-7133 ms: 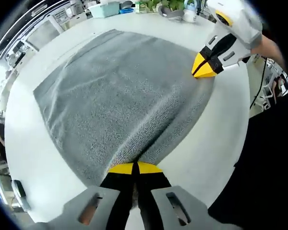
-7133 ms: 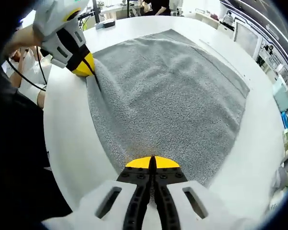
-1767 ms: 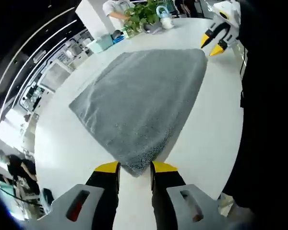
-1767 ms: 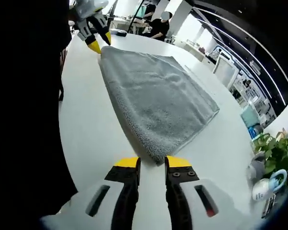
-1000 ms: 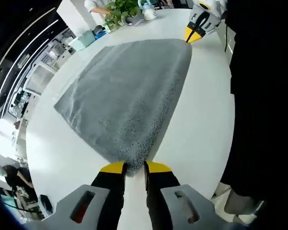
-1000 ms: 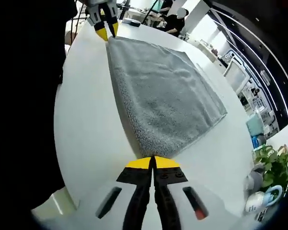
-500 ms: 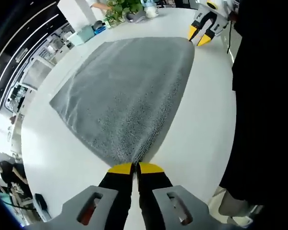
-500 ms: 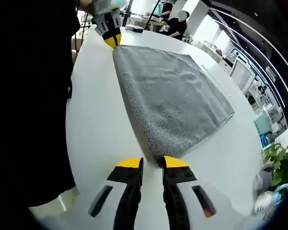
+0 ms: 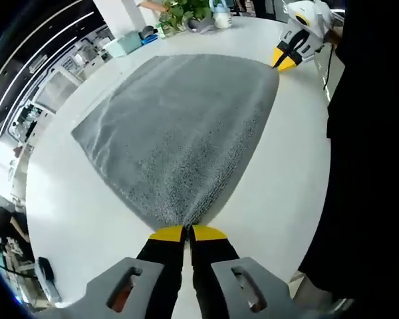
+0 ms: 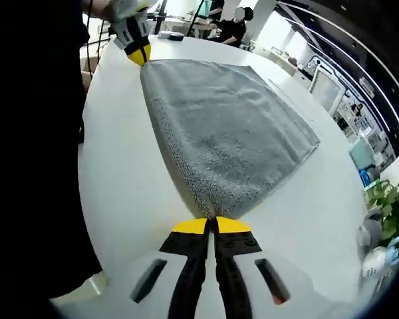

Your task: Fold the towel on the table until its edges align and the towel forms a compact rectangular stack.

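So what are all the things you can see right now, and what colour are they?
Towel: one, grey, spread flat on the table, already doubled over.
Table: one, white, round-edged, under the towel.
Plants: a green leafy clump at the table's far edge.
Box: one, pale teal, beside the plants.
Left gripper: one, black with yellow tips, pinching the towel's near corner.
Right gripper: one, black with yellow tips, pinching the towel's other near corner.
Person: dark clothing along the table's side.
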`<state>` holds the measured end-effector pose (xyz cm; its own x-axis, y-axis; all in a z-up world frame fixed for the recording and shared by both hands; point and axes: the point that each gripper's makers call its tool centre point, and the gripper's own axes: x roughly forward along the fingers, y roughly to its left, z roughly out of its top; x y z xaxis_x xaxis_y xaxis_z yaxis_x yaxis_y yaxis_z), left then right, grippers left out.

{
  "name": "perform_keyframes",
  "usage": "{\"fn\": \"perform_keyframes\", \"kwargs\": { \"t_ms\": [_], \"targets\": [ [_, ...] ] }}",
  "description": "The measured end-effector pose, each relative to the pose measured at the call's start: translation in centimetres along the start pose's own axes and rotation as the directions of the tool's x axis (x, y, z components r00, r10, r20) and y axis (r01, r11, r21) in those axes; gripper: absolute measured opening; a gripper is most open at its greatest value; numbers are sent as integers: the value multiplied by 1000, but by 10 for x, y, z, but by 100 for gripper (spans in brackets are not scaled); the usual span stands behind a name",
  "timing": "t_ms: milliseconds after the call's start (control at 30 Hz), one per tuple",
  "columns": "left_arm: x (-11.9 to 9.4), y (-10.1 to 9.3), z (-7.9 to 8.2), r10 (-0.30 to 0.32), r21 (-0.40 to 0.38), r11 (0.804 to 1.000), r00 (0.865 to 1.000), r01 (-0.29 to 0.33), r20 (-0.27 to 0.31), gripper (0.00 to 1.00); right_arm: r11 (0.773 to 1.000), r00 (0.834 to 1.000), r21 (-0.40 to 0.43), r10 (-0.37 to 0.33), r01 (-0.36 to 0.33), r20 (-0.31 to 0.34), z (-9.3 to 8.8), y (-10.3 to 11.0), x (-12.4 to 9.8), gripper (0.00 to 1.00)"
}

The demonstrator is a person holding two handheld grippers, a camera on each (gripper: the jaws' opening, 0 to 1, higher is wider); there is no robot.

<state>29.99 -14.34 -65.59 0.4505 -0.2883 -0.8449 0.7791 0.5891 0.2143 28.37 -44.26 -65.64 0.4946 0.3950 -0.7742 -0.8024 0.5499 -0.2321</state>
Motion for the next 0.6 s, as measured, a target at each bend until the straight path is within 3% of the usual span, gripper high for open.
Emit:
{"fn": "perform_keyframes", "kwargs": {
  "t_ms": [133,233,267,333,367,400,467,533,567,600],
  "targets": [
    [0,3,3,10,-206,979,998,2,61,3,976,998,217,-3,-10,60,2,-5,1,0],
    [-2,8,10,15,-371,928,991,35,132,2,893,983,443,-8,-75,182,17,-11,-6,0],
    [-3,10,16,23,-418,907,984,53,175,2,851,970,514,-23,-109,244,27,-17,-10,0],
    [-8,15,25,49,-495,866,972,74,229,2,799,953,587,-61,-133,298,36,-28,-15,0],
    [-12,17,31,59,-543,833,961,102,271,2,766,942,626,-83,-148,324,40,-34,-17,0],
    [-14,18,35,60,-564,816,954,123,295,2,748,934,647,-110,-147,339,41,-40,-18,0],
    [-18,21,38,61,-585,800,950,137,306,2,703,908,688,-152,-178,390,48,-47,-22,0],
    [-21,26,41,72,-584,801,948,130,310,2,653,888,726,-181,-214,424,51,-49,-24,0],
    [-23,29,46,82,-581,803,941,132,328,2,641,882,732,-182,-229,435,53,-49,-25,0],
    [-27,33,55,106,-597,788,923,148,369,2,630,876,737,-183,-244,446,54,-49,-26,0]
  ]
}}
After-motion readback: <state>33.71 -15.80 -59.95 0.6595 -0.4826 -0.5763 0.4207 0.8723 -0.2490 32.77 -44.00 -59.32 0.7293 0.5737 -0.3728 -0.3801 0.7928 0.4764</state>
